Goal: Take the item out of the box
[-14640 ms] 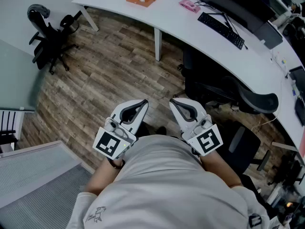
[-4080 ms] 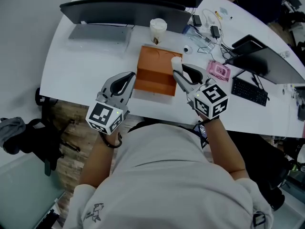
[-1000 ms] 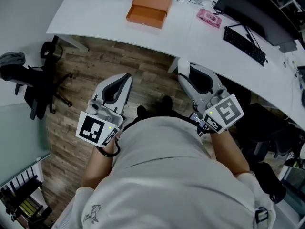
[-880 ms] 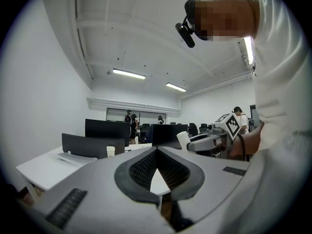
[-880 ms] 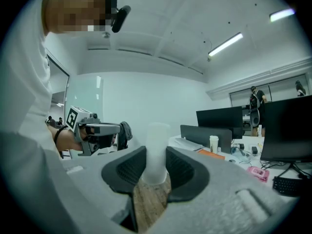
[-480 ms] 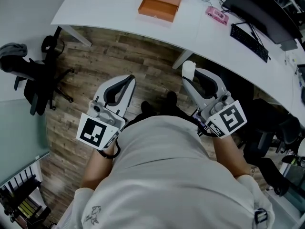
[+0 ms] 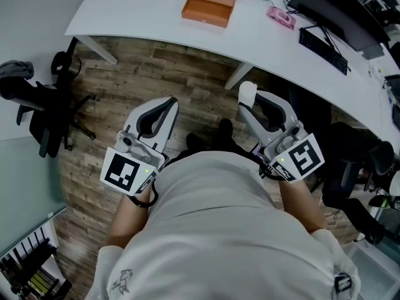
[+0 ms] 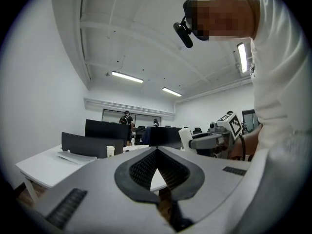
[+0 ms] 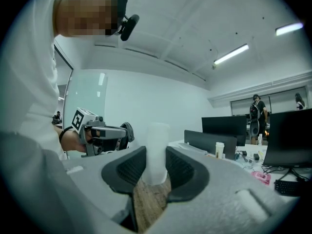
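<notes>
Task looks basically done: the white item (image 7: 247, 91) is out of the orange box (image 7: 209, 4) and gripped upright in the right tongs (image 7: 249, 103), over the wood floor (image 7: 156, 80), well apart from the worktop (image 7: 156, 24) where the box sits. Left tongs (image 7: 167, 107) are clenched on nothing. What's left is prob. only setting the item down somewhere

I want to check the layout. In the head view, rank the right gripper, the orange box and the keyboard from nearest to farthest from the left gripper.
1. Right gripper: right beside it, shut on a white cylinder.
2. Orange box: ahead on the white desk, near its front edge.
3. Keyboard: farthest, off to the right on the same desk.
</notes>
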{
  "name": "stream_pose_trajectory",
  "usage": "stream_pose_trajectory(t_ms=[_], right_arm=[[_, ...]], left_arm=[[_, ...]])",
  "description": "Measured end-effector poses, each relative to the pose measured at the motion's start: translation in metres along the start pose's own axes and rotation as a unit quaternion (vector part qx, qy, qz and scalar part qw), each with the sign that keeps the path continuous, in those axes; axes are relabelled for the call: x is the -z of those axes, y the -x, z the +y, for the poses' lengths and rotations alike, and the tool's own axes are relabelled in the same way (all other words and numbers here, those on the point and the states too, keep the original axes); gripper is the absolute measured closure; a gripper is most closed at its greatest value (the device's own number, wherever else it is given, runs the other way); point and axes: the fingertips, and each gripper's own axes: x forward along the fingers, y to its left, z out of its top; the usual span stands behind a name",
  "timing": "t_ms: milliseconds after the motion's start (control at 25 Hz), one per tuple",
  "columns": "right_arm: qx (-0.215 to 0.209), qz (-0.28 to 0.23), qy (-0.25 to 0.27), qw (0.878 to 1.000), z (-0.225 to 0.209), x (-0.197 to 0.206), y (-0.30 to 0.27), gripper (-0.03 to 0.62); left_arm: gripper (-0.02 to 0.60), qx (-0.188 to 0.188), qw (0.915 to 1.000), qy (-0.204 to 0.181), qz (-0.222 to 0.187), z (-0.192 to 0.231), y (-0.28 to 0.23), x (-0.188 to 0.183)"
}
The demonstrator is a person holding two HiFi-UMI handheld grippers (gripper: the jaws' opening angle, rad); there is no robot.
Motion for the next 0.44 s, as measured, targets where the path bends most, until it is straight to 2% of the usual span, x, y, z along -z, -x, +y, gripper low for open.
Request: stream_pose_trajectory(t_ms=[440], right_arm=[[0.003,-0.004,0.016,1.0,0.015,-0.013,-0.016,0.468]], left_arm=[[0.583,0.013,0.9999,0.004,-0.009,0.02,0.008,-0.001]])
